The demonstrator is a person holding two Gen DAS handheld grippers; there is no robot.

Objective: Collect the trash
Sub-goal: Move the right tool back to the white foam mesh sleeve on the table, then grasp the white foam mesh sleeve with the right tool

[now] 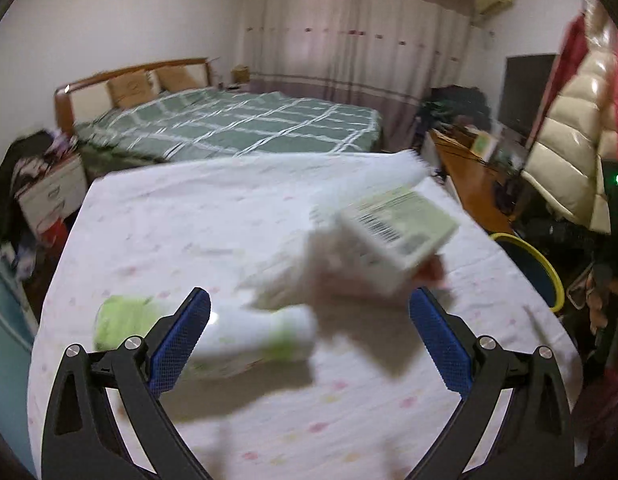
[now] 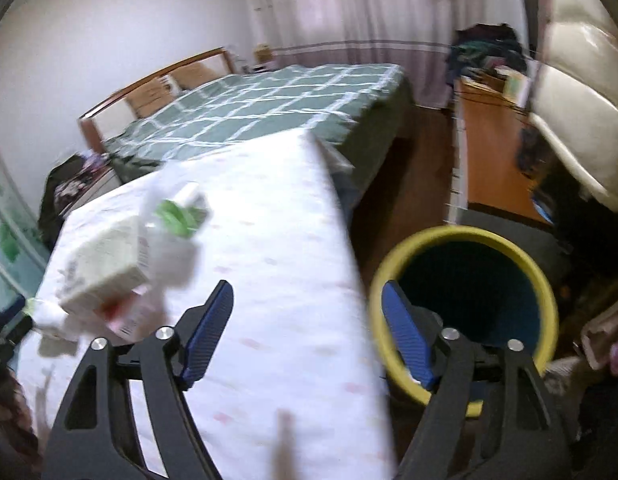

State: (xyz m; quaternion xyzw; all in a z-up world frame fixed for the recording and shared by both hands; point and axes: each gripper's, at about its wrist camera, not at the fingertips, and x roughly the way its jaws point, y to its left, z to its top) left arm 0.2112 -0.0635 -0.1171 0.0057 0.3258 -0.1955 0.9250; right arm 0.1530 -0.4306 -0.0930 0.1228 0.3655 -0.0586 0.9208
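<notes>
Trash lies in a heap on a table covered with a white flowered cloth (image 1: 189, 220): a pale green carton with a barcode (image 1: 401, 232), crumpled white paper (image 1: 341, 272), a white and green bottle on its side (image 1: 265, 332) and a green wrapper (image 1: 117, 316). My left gripper (image 1: 309, 336) is open and empty, just before the bottle and the heap. In the right wrist view the carton (image 2: 105, 268) and a green-labelled bottle (image 2: 177, 212) lie at the left. My right gripper (image 2: 307, 332) is open and empty over the table's right edge, beside the yellow-rimmed bin (image 2: 465, 240).
The bin also shows in the left wrist view (image 1: 545, 264), on the floor right of the table. A bed with a green checked cover (image 1: 237, 124) stands behind. A wooden desk (image 2: 493, 160) with clutter and a cream padded jacket (image 1: 569, 136) are at the right.
</notes>
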